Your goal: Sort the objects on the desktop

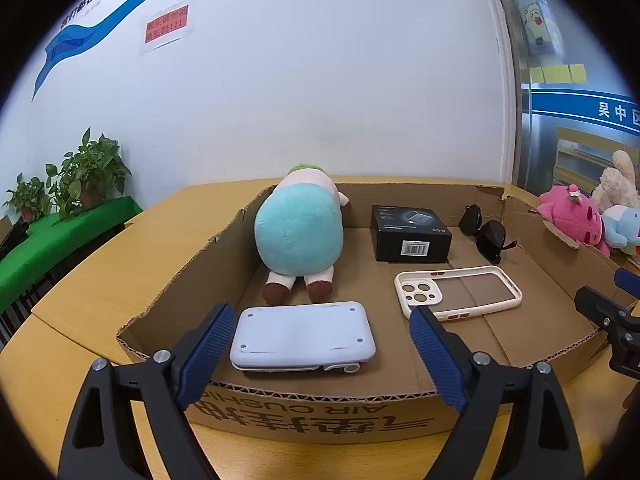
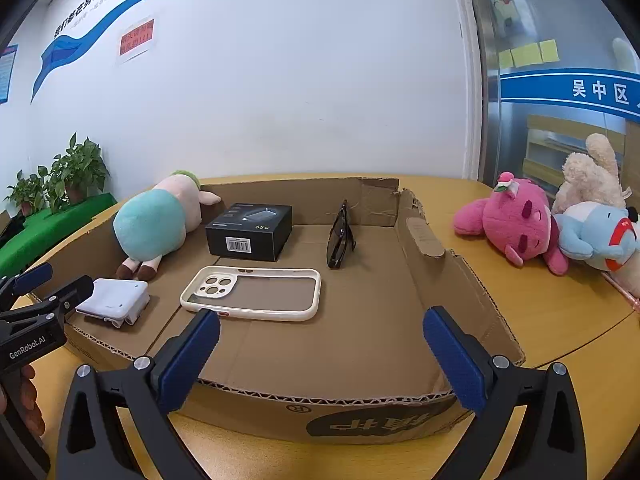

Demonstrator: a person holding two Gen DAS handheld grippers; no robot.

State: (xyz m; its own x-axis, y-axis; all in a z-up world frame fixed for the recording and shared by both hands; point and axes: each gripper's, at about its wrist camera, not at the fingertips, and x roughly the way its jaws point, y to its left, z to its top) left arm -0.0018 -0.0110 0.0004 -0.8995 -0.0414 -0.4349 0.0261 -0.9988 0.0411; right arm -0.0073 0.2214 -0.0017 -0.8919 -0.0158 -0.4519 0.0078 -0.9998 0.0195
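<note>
A shallow cardboard tray (image 1: 320, 404) (image 2: 460, 280) lies on the wooden table. In it are a teal plush toy (image 1: 298, 236) (image 2: 154, 226), a black box (image 1: 410, 234) (image 2: 250, 232), black sunglasses (image 1: 486, 232) (image 2: 340, 238), a white phone case (image 1: 458, 292) (image 2: 252, 292) and a pale flat device (image 1: 304, 336) (image 2: 114, 300). My left gripper (image 1: 320, 354) is open, at the tray's near edge with the flat device between its fingers. My right gripper (image 2: 322, 356) is open and empty over the tray's near right part.
A pink plush (image 2: 516, 222) (image 1: 572, 216), a blue plush (image 2: 600, 236) and a beige plush (image 2: 592, 176) lie on the table right of the tray. Potted plants (image 1: 86, 172) stand on a green-covered bench at far left. A white wall is behind.
</note>
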